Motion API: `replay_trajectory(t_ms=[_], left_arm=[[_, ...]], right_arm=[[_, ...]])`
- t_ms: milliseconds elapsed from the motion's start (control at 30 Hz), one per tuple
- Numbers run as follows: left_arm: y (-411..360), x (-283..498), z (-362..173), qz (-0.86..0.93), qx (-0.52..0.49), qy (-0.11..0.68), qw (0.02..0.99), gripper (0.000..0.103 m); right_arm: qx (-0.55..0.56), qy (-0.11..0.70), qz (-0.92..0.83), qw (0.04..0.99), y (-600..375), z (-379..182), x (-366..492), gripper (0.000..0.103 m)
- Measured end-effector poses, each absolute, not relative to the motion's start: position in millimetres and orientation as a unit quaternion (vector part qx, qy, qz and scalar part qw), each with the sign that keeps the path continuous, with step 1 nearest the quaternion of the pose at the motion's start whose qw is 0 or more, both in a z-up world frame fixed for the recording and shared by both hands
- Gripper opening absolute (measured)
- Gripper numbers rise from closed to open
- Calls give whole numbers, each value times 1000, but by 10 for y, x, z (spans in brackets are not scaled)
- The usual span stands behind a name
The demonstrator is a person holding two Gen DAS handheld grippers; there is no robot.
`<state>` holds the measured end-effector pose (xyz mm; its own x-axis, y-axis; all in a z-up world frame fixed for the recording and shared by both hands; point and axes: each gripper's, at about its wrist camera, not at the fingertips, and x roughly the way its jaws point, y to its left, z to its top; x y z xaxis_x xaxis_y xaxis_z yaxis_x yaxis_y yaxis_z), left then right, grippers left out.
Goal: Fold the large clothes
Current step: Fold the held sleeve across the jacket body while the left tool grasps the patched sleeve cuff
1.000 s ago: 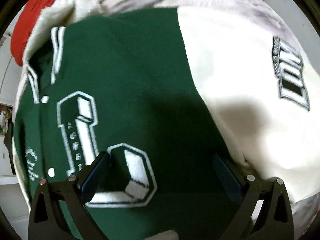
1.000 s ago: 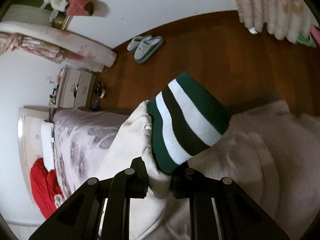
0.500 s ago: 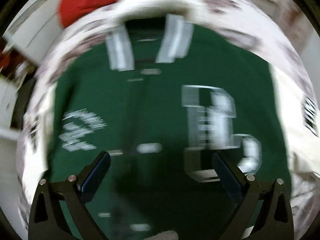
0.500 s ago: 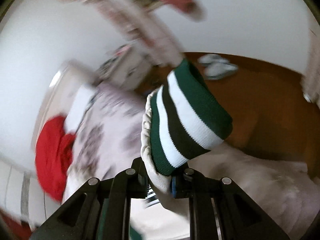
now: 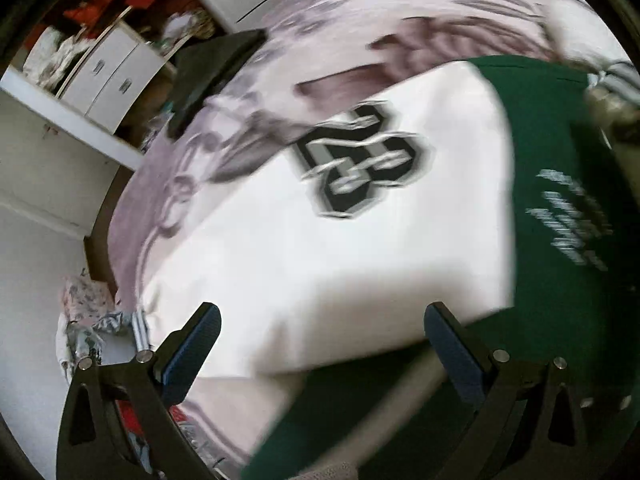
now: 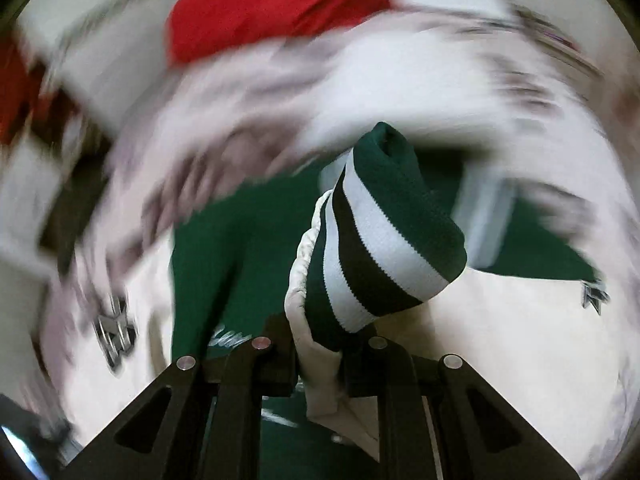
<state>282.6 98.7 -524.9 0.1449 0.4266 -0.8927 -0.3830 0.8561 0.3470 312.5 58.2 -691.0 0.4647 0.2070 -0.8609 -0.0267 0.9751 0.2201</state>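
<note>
A green varsity jacket (image 5: 556, 216) with white sleeves lies spread on a bed. In the left wrist view its white sleeve (image 5: 320, 256) with a black number patch (image 5: 360, 168) fills the middle. My left gripper (image 5: 320, 344) is open and empty, just above that sleeve. My right gripper (image 6: 320, 364) is shut on the other sleeve's end, the white leather pinched between the fingers and the green, white and black striped cuff (image 6: 380, 240) sticking out ahead. It holds the cuff above the green jacket body (image 6: 240, 248).
The bed has a grey-pink patterned cover (image 5: 360, 32). A red cloth (image 6: 272, 4) lies at the head of the bed. A black flat object (image 5: 208, 76) rests on the bed's edge. White drawers (image 5: 108, 80) stand beside the bed.
My right gripper has swung the striped cuff from over the floor back over the jacket body. My left gripper has moved from the green chest across to the white sleeve, still open.
</note>
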Motion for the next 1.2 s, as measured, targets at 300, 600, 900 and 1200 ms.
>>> replay_trajectory(t_ms=[300,600,900,1200], left_arm=[[1541,2619,-5290,259,-27,604,754,103],[1976,2328,-5344,279,-60,623,729,103],[1961,2247,-5560,287,-88,644,704,103],[2013,2122,-5419,304,-122,640,695,103]], right_arm=[[85,593,127,791,1308,-7605,2835,60],[179,639,-163,730,-495,-7468,1210,64],[288,569,-309,705,-1739,-8205,650,48],[303,608,-243,692,-940,-7668,392,48]])
